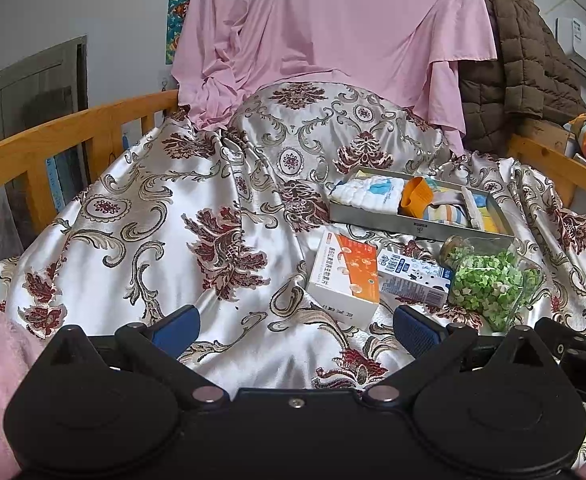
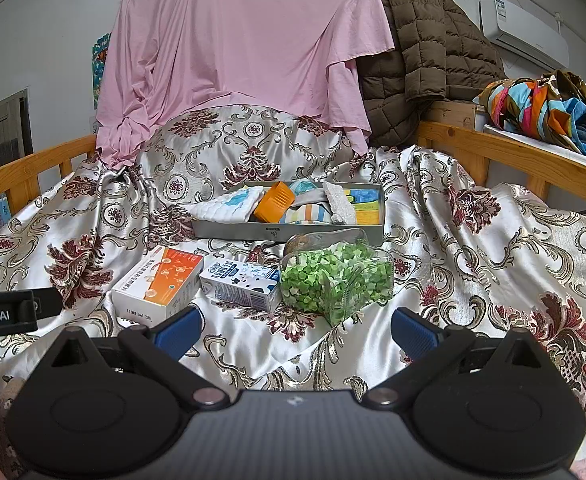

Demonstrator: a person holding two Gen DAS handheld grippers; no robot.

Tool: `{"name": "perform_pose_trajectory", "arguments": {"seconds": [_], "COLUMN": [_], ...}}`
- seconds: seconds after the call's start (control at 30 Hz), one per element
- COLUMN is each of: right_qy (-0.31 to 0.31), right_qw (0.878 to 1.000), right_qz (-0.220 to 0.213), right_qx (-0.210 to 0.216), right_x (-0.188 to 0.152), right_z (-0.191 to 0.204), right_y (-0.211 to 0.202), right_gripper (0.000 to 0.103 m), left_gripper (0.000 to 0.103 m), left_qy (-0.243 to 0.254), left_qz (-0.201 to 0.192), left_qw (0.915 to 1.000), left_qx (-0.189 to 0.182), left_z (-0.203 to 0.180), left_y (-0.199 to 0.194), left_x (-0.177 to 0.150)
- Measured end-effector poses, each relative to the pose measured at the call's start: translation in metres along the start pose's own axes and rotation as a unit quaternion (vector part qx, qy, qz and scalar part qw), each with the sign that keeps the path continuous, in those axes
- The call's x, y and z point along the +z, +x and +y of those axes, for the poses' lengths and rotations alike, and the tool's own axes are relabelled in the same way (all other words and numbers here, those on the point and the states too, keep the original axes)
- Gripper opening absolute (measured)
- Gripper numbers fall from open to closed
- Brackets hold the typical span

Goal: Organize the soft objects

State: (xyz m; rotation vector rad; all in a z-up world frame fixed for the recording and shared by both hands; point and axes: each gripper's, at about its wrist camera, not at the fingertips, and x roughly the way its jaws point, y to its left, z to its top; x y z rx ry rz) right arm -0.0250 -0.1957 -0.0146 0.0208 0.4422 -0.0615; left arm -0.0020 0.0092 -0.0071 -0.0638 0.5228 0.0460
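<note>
A bed with wooden rails [image 2: 493, 140] is draped in a shiny floral bedspread [image 2: 473, 248], a pink sheet [image 2: 233, 60] hanging behind it. On the spread sits a grey metal tray [image 2: 285, 233] holding the soft things: a folded white cloth [image 2: 229, 206], a striped cloth [image 2: 307, 216] and what may be a sponge [image 2: 339, 204], beside an orange cup [image 2: 275, 202]. Just in front lie a white-and-orange box [image 2: 161, 284], a small blue-and-white carton [image 2: 241, 282] and a clear jar of green paper stars [image 2: 333, 276], side by side. The left gripper [image 1: 297, 326] and right gripper [image 2: 295, 328] hover low over the spread, both with jaws wide apart and empty.
</note>
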Motion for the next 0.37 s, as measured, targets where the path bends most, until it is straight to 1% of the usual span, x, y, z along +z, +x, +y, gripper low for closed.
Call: {"name": "perform_pose_trajectory", "arguments": {"seconds": [0.37], "right_qy": [0.0], "right_qw": [1.0], "right_qz": [0.0], "right_qx": [0.0], "right_x": [0.0], "right_z": [-0.0001], "right_y": [-0.0001], "right_gripper": [0.103], "left_gripper": [0.102], "left_qy": [0.001], "left_qz": [0.001], "left_qw": [1.0], "left_qx": [0.001], "left_z": [-0.0002], "left_y": [-0.0007], "left_x": [0.0014]}}
